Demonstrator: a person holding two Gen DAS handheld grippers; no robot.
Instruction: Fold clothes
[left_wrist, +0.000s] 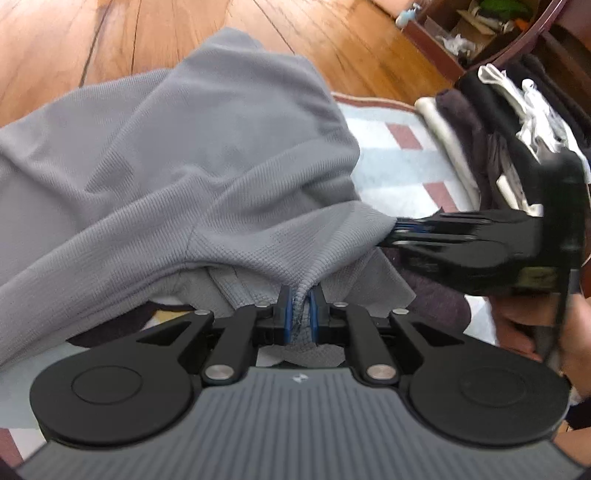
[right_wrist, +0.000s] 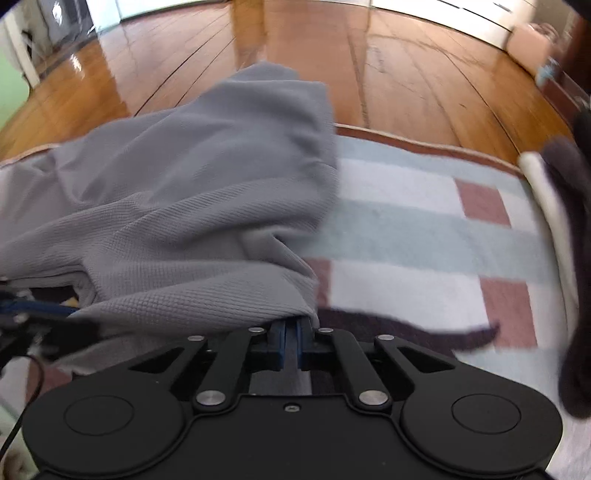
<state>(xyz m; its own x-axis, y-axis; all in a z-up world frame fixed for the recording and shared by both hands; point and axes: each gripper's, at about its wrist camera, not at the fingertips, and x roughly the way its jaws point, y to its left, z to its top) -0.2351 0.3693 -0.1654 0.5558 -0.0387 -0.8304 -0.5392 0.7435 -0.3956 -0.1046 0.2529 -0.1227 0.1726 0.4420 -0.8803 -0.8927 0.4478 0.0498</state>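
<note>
**Both claws pinched on a soft grey garment over the rug**

Since the grey garment (left_wrist: 207, 155) is a light, limp waffle knit, it should drape and sag wherever it is not held, so hems and corners look like the best places to take it; it seems unlikely to slip from rubber pads, though a thin pinch could pull loose under a sharp tug.

Nearest in the left wrist view, the left gripper (left_wrist: 300, 306) is closed down on a bunched edge of the cloth, blue pads pressed against a narrow fold with frayed threads showing between them. Just beyond, to the right, the right gripper (left_wrist: 400, 230) comes in sideways and bites another edge of the same piece; in its own view the right gripper (right_wrist: 291, 334) has its pads almost together with cloth emerging from them.

Farther out, the garment billows across the rug (right_wrist: 406, 229), reaching its far edge. Folded clothes (left_wrist: 491, 147) are stacked along the rug's right edge, with wood floor (right_wrist: 406, 74) beyond.
</note>
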